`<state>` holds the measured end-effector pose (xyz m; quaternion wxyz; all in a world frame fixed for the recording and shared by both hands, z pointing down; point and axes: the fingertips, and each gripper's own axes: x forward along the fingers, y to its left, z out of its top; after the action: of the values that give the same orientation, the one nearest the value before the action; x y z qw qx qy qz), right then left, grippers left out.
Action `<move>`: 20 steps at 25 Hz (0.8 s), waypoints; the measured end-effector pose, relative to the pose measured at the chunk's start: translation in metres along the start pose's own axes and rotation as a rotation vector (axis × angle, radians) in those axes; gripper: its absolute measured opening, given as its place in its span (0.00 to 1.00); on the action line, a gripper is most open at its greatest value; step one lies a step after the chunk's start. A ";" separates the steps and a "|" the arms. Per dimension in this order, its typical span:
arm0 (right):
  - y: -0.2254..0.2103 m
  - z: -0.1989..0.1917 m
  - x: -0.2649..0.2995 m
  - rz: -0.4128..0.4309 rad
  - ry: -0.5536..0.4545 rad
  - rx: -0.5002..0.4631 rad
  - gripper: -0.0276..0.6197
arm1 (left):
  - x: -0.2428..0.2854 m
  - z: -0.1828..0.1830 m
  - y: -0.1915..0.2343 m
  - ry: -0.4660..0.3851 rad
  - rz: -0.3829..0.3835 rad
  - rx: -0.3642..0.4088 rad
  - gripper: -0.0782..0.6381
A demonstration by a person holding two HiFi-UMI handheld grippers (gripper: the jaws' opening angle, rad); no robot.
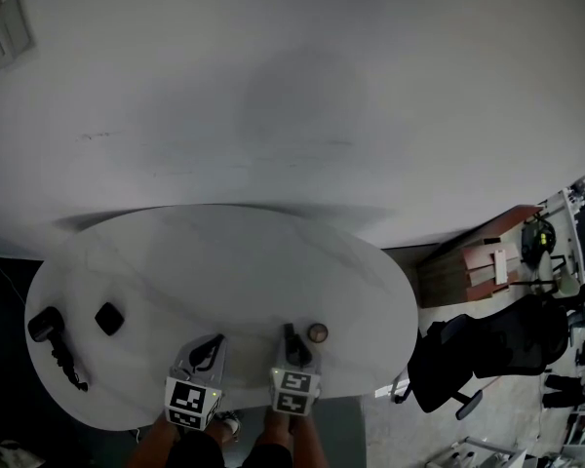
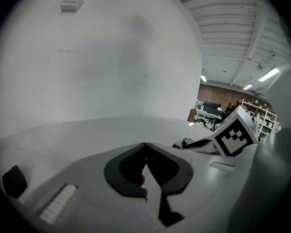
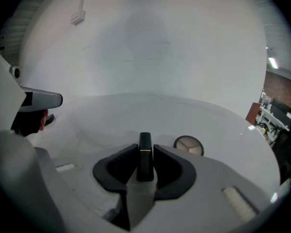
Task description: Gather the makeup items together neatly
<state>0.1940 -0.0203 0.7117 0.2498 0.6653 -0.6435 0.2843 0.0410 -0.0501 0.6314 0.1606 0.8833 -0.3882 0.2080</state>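
A white oval table (image 1: 224, 261) stands against a plain pale wall, and the person works at its near edge with both forearms coming in low and side by side, each hand carrying a gripper that points away from the body and tilts down toward the tabletop. The left gripper (image 2: 145, 144) sits over the near edge, slightly left of the middle, with its marker cube toward the person. Its dark jaws meet at the tips and I see nothing held between them. The right gripper (image 3: 145, 154) is just beside it on the right, pitched down more steeply, with its jaws clamped on a slim black lipstick tube (image 3: 145, 142) that has a thin gold band. The tube stands up between the pads and pokes out past them. Over by the left edge lies a black corded device (image 1: 47, 327), its cord trailing toward the near edge. A black square compact (image 1: 108, 318) lies just right of it, well apart from both grippers. A small round compact (image 1: 317, 332) rests on the table near the near edge, just to the right of the right gripper's jaws and apart from them.
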 end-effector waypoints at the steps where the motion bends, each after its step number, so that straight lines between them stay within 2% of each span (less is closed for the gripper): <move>1: 0.001 -0.001 0.000 -0.004 0.002 -0.005 0.20 | 0.000 0.000 0.000 0.000 -0.002 0.000 0.12; 10: 0.001 0.001 -0.001 -0.024 -0.012 0.003 0.22 | -0.005 0.002 0.006 -0.009 -0.003 -0.004 0.12; 14: 0.005 0.002 -0.001 0.001 -0.032 0.007 0.36 | -0.008 0.000 0.009 -0.008 0.006 -0.007 0.12; 20: 0.004 0.002 -0.006 0.006 -0.035 -0.001 0.36 | -0.016 0.002 0.010 -0.023 0.016 -0.012 0.12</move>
<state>0.1899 -0.0179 0.7061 0.2381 0.6682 -0.6497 0.2733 0.0247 -0.0476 0.6230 0.1599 0.8814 -0.3985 0.1968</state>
